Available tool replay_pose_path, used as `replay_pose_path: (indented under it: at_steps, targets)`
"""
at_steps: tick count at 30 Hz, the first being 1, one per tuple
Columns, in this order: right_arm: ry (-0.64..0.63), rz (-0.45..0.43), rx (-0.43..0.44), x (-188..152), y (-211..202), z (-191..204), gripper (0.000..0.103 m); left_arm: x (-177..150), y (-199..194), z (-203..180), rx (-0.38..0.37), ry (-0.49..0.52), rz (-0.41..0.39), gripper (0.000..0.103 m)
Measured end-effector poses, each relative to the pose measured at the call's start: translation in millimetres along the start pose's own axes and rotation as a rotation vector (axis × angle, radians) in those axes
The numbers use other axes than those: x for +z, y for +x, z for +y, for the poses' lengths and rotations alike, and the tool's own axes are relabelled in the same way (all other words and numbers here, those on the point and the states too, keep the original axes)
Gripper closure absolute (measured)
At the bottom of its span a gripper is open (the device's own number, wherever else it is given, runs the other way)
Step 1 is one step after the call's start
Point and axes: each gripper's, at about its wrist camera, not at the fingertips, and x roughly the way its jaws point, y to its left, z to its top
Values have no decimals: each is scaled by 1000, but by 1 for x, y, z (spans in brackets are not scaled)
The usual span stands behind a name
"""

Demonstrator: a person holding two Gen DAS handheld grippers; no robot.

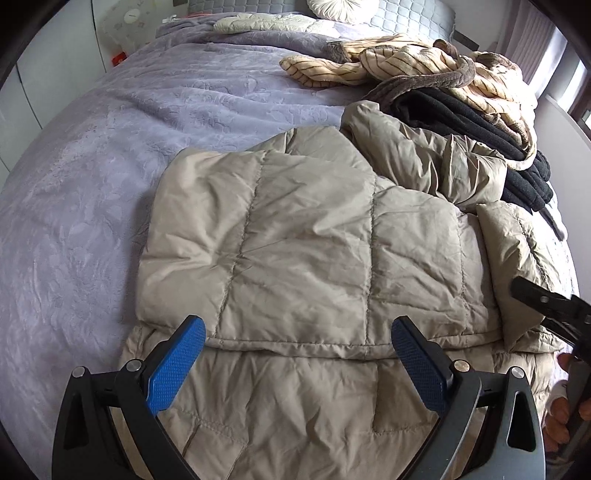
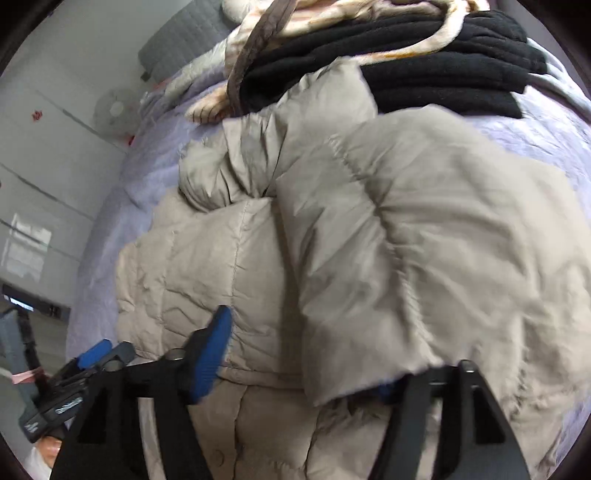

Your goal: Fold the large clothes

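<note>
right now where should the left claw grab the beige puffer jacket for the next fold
Probably the stitched hem edge of the folded-over panel, lying just ahead between the open left claw pads. Come in low from the near side: that edge of the puffer jacket is thin, straight and free.

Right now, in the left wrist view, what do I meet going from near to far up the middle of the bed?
Left gripper, open over the hem → beige puffer jacket → purple bedspread → grey headboard.
</note>
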Motion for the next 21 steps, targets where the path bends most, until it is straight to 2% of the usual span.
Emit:
replay_pose_path:
  at_steps: [3, 4, 7, 8, 9, 10, 12, 14, 16, 18, 21]
  targets:
    - [181, -59, 40, -2, -24, -40, 30, 4, 3, 0, -8, 3, -1, 2]
    - [251, -76, 58, -7, -32, -41, 30, 6, 6, 0, -9, 1, 4, 2]
    - [461, -135, 117, -4, -42, -87, 31, 8, 10, 2, -14, -5, 13, 2]
    - [480, -143, 113, -2, -42, -91, 34, 8, 11, 3, -18, -7, 16, 2]
    - [470, -149, 83, 1, -44, -94, 53, 8, 11, 5, -23, -10, 17, 2]
    - [442, -144, 68, 5, -43, -91, 75, 9, 10, 7, -33, -14, 15, 2]
    - [368, -149, 59, 11, -45, -75, 87, 11, 7, 15, -69, -38, 8, 2]
    - [226, -169, 44, 19, -49, -47, 88, 14, 5, 27, -123, -75, 1, 2]
    - [67, -170, 31, 20, -42, 4, 88, 18, 4, 37, -178, -107, 0, 2]
    - [-80, -145, 28, 18, -24, 53, 88, 22, 1, 48, -241, -142, -11, 2]
    - [-262, -86, 3, 2, 3, 98, 88, 25, -3, 60, -329, -191, -22, 2]
